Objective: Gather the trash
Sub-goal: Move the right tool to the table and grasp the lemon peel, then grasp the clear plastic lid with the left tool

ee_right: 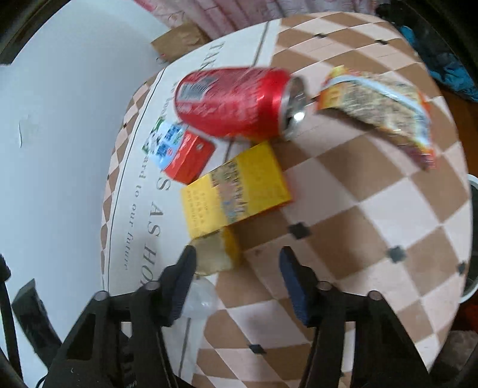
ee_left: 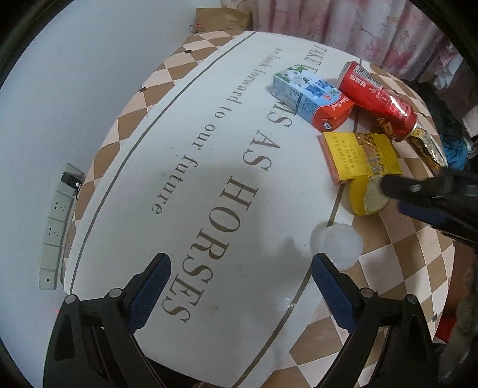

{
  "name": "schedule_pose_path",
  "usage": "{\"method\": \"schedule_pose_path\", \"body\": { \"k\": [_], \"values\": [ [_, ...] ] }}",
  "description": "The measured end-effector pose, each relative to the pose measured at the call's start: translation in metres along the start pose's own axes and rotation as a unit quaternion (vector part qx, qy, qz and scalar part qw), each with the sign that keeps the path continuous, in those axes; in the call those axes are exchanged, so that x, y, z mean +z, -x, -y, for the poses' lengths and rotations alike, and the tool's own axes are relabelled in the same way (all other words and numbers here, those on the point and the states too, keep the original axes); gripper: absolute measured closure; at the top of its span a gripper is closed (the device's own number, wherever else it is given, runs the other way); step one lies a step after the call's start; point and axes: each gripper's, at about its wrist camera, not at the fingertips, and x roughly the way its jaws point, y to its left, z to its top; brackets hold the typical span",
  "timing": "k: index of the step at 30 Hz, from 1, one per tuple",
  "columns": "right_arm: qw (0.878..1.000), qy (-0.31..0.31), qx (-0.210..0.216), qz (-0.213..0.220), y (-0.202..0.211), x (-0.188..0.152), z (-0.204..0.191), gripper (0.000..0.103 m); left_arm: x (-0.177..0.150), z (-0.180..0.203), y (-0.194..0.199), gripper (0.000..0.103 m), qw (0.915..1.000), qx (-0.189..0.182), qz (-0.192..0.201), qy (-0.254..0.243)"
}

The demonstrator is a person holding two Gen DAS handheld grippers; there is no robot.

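Note:
Trash lies on a round table: a red can [ee_left: 377,100] [ee_right: 236,103] on its side, a blue-and-red milk carton [ee_left: 310,97] [ee_right: 179,150], an open yellow cigarette box [ee_left: 360,156] [ee_right: 236,189] with its flipped lid [ee_left: 366,195] [ee_right: 218,249], a crumpled snack wrapper [ee_left: 427,144] [ee_right: 379,110], and a clear plastic lid [ee_left: 337,246] [ee_right: 200,295]. My left gripper [ee_left: 240,268] is open and empty above the table, its right finger beside the plastic lid. My right gripper [ee_right: 237,256] is open, its fingers straddling the cigarette box lid; in the left wrist view it [ee_left: 397,191] reaches that lid from the right.
The table [ee_left: 179,149] has a white printed centre and a brown-checked rim [ee_right: 358,209]. A power strip [ee_left: 56,221] lies on the floor at left. A brown paper bag [ee_left: 222,18] stands behind the table by pink curtains [ee_left: 343,27]. Dark clothes [ee_right: 442,65] lie at right.

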Motion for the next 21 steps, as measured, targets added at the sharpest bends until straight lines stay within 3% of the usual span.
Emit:
{"method": "schedule_pose_path", "body": {
  "k": [2,3,11,16,18,20,21],
  "values": [
    [1.0,0.009,-0.008,0.0,-0.007,-0.002,-0.005,0.09,-0.001,0.0,0.004,0.007,0.9999,-0.012,0.003,-0.007],
    [1.0,0.013,-0.015,0.004,-0.008,-0.003,-0.005,0.093,-0.001,0.002,0.005,0.008,0.9998,-0.02,0.004,-0.01],
    [0.997,-0.011,-0.054,0.057,0.048,-0.031,0.037,0.093,-0.006,0.043,0.005,0.007,0.9951,-0.063,-0.001,-0.077],
    [0.995,-0.043,-0.069,0.054,0.059,-0.047,0.068,0.093,-0.008,0.07,-0.013,0.009,0.9918,-0.054,-0.011,-0.115],
    [0.995,-0.049,-0.072,0.051,0.058,-0.052,0.075,0.093,-0.005,0.073,-0.02,0.029,0.9915,-0.048,-0.015,-0.12],
    [0.995,-0.05,-0.075,0.049,0.054,-0.056,0.076,0.093,-0.004,0.074,-0.022,0.032,0.9918,-0.049,-0.016,-0.117],
    [0.995,-0.049,-0.076,0.048,0.053,-0.057,0.077,0.093,-0.004,0.073,-0.022,0.04,0.9923,-0.049,-0.012,-0.113]
  ]
}}
